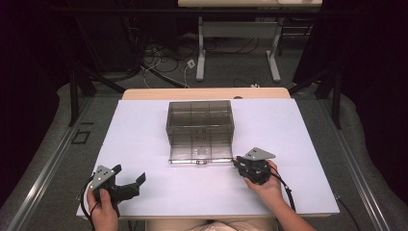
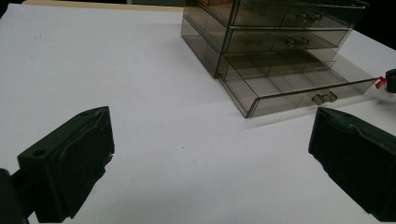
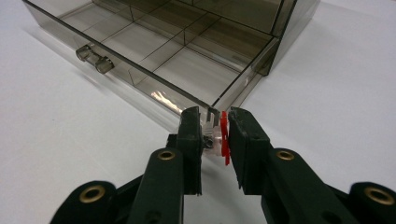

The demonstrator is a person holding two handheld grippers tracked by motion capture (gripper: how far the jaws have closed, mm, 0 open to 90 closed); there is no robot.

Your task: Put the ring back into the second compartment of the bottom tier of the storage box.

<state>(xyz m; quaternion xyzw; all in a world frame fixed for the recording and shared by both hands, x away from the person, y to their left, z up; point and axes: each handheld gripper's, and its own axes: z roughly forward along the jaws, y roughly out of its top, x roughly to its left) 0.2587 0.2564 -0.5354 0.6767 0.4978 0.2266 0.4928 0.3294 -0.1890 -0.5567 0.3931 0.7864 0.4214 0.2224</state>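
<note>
A smoky clear drawer cabinet [image 1: 200, 118] stands mid-table, and its bottom drawer [image 1: 200, 155] is pulled out towards me. In the left gripper view the drawer [image 2: 289, 86] shows empty compartments. My right gripper [image 1: 236, 162] sits at the drawer's front right corner. In the right gripper view it [image 3: 214, 125] is shut on a small clear and red part [image 3: 220, 135] just short of the drawer's corner [image 3: 210, 105]. My left gripper [image 1: 129, 173] rests near the table's front left, with its jaws wide apart and nothing between them [image 2: 210, 154].
The white table top [image 1: 144, 134] has free room left and right of the cabinet. The drawer's small clear handle [image 3: 95, 58] sticks out at its front. Beyond the table are a floor with cables [image 1: 163, 62] and another table's legs [image 1: 201, 53].
</note>
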